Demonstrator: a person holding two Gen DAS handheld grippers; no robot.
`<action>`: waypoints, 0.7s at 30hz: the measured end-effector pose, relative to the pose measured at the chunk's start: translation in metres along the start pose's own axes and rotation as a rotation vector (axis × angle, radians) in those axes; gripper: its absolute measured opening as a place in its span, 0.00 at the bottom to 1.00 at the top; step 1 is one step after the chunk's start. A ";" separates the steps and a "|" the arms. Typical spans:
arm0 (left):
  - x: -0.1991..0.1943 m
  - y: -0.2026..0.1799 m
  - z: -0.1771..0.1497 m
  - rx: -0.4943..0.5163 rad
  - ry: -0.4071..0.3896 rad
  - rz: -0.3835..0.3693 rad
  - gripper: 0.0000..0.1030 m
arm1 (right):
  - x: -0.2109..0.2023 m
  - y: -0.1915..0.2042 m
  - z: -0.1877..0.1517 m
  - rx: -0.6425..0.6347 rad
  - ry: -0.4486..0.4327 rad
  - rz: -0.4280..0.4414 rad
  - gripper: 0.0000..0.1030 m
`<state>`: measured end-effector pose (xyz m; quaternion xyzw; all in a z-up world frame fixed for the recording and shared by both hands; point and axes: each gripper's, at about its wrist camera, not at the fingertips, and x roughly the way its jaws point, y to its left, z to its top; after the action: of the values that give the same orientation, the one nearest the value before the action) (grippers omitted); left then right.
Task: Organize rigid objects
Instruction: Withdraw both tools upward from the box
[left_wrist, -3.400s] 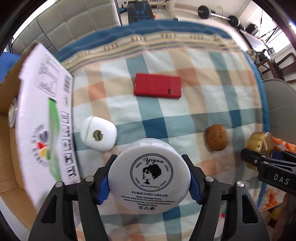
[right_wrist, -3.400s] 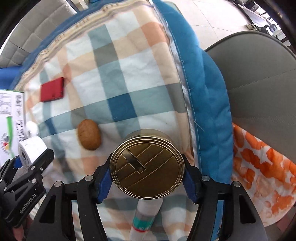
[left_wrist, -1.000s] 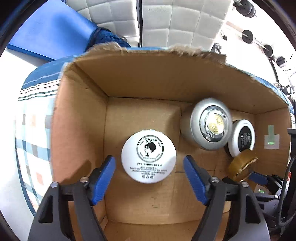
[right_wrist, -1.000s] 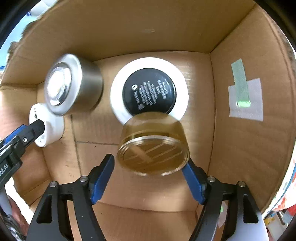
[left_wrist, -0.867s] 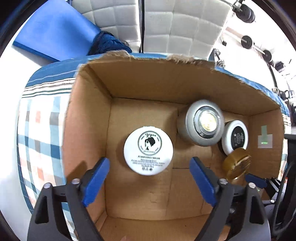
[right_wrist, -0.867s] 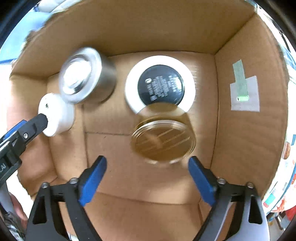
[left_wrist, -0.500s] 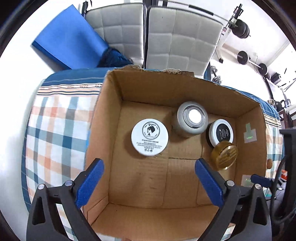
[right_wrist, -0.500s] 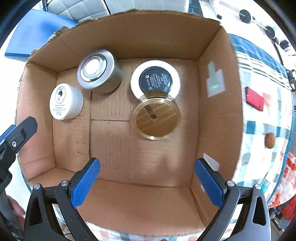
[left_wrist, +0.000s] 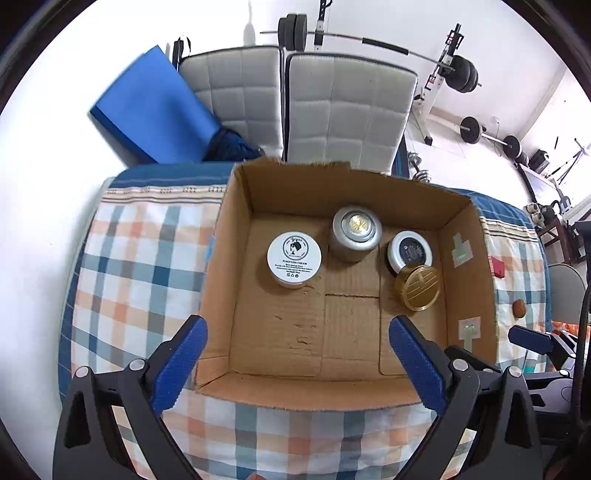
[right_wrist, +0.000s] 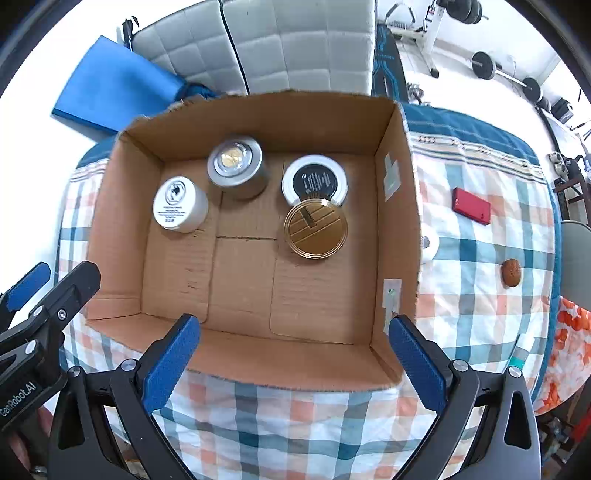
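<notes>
Checked cloth (left_wrist: 140, 266) covers the bench; blue mat (left_wrist: 155, 110) at 11 o'clock, barbell rack (left_wrist: 436, 74) at 1 o'clock.
</notes>
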<state>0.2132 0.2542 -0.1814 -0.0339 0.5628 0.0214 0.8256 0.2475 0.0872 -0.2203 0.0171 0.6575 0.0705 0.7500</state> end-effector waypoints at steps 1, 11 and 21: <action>-0.005 0.000 -0.001 0.000 -0.007 -0.002 0.98 | -0.006 0.000 -0.003 -0.003 -0.014 0.004 1.00; -0.038 -0.002 0.004 0.003 -0.081 0.003 0.98 | -0.038 0.005 -0.008 -0.023 -0.078 0.049 1.00; -0.057 -0.041 0.012 0.014 -0.123 -0.053 0.98 | -0.071 -0.063 -0.018 0.099 -0.116 0.085 1.00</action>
<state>0.2067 0.2145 -0.1229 -0.0416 0.5101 -0.0022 0.8591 0.2260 0.0148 -0.1605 0.0860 0.6142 0.0684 0.7814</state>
